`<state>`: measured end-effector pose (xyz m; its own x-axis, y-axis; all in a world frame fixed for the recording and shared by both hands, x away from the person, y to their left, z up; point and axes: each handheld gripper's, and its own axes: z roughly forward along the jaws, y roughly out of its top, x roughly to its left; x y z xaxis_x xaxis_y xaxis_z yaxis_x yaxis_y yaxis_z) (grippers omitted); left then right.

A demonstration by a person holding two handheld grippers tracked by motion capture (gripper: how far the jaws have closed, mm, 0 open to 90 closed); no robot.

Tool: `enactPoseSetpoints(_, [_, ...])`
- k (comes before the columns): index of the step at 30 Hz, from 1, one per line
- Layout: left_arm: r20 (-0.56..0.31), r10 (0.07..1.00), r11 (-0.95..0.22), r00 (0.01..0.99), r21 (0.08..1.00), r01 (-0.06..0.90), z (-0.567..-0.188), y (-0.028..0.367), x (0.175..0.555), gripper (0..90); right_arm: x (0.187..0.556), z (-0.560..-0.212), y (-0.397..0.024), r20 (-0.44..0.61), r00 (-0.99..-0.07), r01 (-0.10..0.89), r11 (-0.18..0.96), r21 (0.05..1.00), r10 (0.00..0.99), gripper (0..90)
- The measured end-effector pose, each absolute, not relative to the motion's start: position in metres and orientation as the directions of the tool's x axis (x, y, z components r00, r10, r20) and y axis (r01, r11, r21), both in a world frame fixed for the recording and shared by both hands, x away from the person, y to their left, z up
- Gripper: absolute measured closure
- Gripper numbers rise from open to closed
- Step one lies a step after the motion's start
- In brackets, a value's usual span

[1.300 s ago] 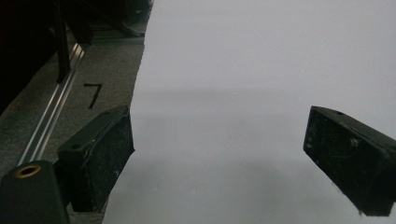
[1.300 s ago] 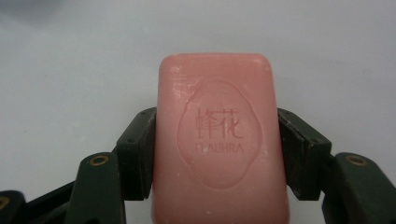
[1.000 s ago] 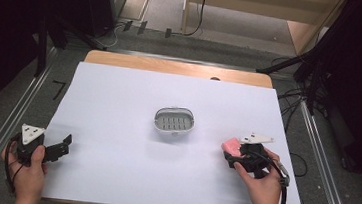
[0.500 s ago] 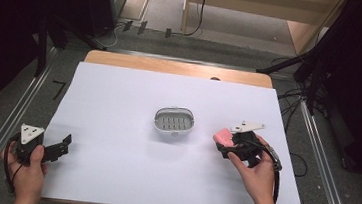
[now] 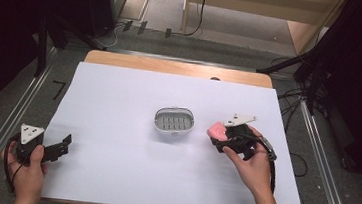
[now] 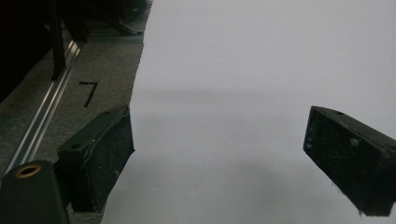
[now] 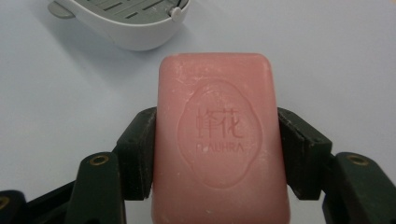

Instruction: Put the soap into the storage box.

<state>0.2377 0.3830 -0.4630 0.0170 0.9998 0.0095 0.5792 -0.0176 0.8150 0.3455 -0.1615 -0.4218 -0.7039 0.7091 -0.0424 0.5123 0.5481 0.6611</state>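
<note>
White paper (image 5: 128,162) covers the wooden table (image 5: 172,67), and grey floor with metal rails lies around it.

Between the two black jaws of the right gripper (image 7: 217,154) sits a pink bar of soap (image 7: 218,140). The jaws are pinching it on its two long sides, one pad on each side, and the flat face with the stamped oval mark is turned up to the camera. The front half of the bar goes out past the jaw tips; the back end is deep between them. In the high view the soap (image 5: 218,131) is at the front of the right gripper (image 5: 221,138), held by the right hand (image 5: 249,165) over the paper.

Just ahead of the jaw tips, a little to the left in the right gripper view, stands a white soap dish (image 7: 126,21) with a grey slotted insert. It is close to the front edge of the soap but apart from it. In the high view the soap dish (image 5: 174,122) stands in the middle of the paper.

Well apart, at the near left edge of the paper, the left hand (image 5: 26,172) holds the left gripper (image 5: 64,146). Its jaws are spread wide with nothing between them; in the left gripper view (image 6: 219,154) bare paper lies between the pads, and the left jaw is over the paper's edge.
</note>
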Motion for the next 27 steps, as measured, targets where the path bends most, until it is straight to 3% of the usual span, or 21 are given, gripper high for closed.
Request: enactPoseSetpoints(27, [0.008,1.0,-0.017,0.018,0.815,0.579,-0.463,0.383,0.238,8.9,0.36,-0.409,-0.141,-0.051,-0.788,0.405,0.579,0.708,0.614,38.7])
